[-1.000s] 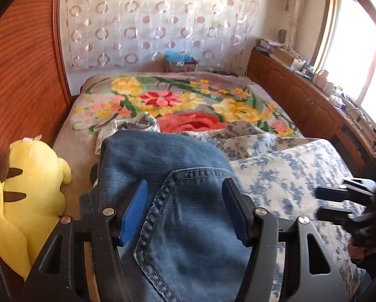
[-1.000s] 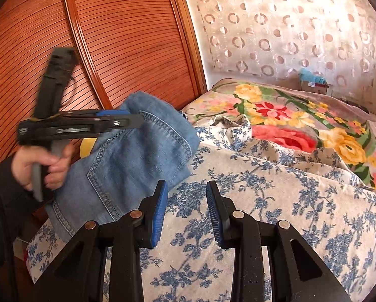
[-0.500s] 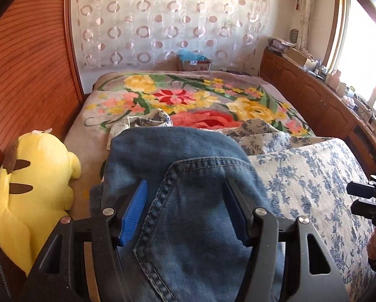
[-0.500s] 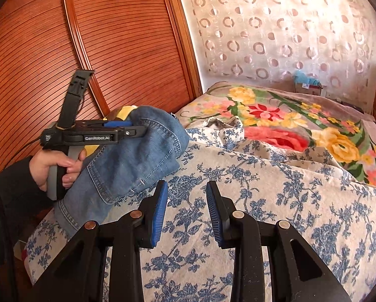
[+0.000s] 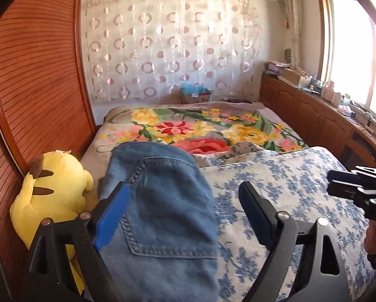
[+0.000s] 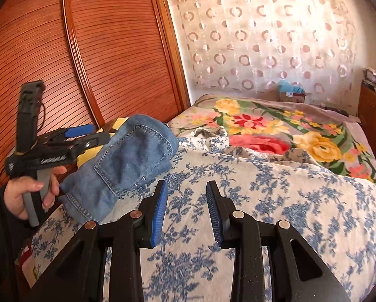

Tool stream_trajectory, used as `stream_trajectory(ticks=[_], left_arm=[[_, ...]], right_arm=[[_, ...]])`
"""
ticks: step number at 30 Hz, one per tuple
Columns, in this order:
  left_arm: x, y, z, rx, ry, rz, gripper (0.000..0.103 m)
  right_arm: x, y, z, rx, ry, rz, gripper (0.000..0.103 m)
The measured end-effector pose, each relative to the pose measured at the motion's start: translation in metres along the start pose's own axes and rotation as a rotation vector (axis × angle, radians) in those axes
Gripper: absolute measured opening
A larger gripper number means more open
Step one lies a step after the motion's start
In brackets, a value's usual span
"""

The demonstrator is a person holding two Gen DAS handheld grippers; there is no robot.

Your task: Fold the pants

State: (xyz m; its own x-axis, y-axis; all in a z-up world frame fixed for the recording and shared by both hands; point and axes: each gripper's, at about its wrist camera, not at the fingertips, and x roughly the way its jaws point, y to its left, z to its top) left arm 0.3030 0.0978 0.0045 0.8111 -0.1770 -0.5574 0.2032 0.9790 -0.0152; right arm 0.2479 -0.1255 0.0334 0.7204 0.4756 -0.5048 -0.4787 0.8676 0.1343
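Left wrist view: left gripper (image 5: 185, 206) spread wide, jaws just been opening, folded jeans (image 5: 160, 201) lying between them but not pinched, right pad clear of the denim. Resting on the blue-flowered sheet (image 5: 283, 191), yellow plush (image 5: 54, 183) just beside. Cardboard box (image 5: 196, 97) at the far end of the bed, something blue inside, can't tell what. Earlier, jaws narrower around the denim.

Right wrist view: right gripper (image 6: 186, 209) partly parted, pinching nothing, above bare sheet. Same gap as before. Jeans off to the left, hand (image 6: 27, 191) on the other gripper's grip, now backed off a bit.
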Motion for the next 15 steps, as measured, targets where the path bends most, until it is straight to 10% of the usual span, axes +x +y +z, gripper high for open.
stream_trajectory(ticks=[15], left_arm=[[-0.077,-0.084,-0.005,0.009,-0.077,-0.075,0.103]], right_arm=[[-0.091,-0.001,-0.027,0.014,-0.096,-0.096,0.033]])
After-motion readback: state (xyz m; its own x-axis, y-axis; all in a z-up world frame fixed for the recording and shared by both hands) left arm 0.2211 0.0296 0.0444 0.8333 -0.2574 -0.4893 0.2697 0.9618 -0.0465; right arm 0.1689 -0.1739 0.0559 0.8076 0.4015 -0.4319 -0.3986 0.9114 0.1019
